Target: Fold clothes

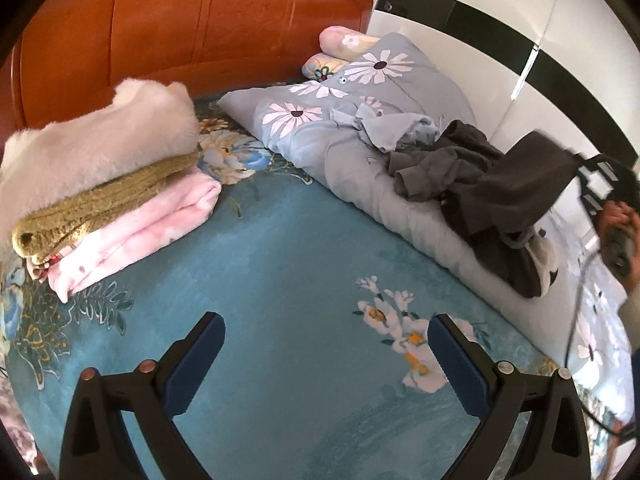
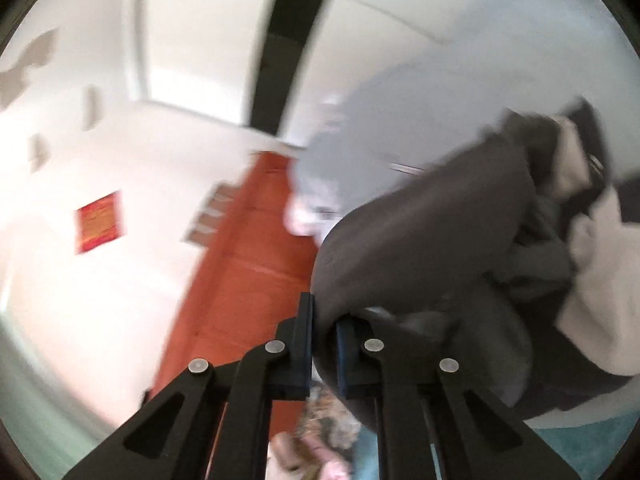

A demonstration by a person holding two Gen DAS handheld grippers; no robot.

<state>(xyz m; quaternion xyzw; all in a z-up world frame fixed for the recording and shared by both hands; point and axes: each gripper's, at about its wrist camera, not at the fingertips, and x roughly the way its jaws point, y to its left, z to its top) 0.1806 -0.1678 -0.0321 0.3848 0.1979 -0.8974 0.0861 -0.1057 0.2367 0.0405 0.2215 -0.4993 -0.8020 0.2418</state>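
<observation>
A dark grey garment (image 1: 516,192) is lifted off the heap at the right of the bed, and my right gripper (image 1: 596,184) is shut on its edge. In the right wrist view the same dark garment (image 2: 420,248) fills the right half, pinched between the closed fingers of that right gripper (image 2: 324,344); the picture is blurred by motion. More dark grey clothes (image 1: 436,164) lie crumpled on the grey quilt. My left gripper (image 1: 326,344) hovers open over the blue bedspread with nothing between its fingers.
A folded stack (image 1: 96,184) of white fluffy, olive knit and pink clothes sits at the left of the blue floral bedspread (image 1: 288,264). The grey daisy quilt (image 1: 352,120) and pillows (image 1: 340,46) lie against the wooden headboard (image 1: 192,20). A hand (image 1: 620,232) holds the right gripper.
</observation>
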